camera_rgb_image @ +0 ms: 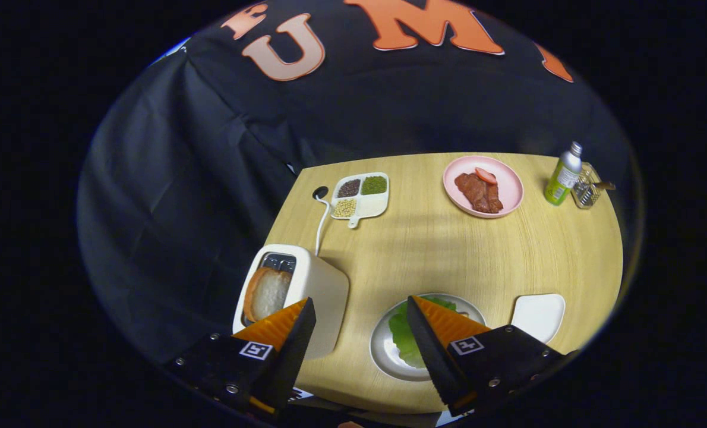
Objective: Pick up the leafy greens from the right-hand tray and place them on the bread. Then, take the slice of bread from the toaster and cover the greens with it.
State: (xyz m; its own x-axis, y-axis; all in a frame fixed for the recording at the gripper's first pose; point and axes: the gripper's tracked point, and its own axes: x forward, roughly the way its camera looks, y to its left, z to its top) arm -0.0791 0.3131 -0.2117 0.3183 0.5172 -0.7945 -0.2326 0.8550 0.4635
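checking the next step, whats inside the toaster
One slice of bread stands in a slot of the toaster; its lower part is hidden. The open gripper holds nothing.

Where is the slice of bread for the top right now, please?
In the gripper view the bread stands in the toaster, just beyond the left finger of the open gripper, left of the greens.

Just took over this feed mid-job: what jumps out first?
The gripper hangs open above the table's near edge. Under one finger, leafy greens lie on a grey plate. Beside the other finger, a slice of bread stands in the white toaster.
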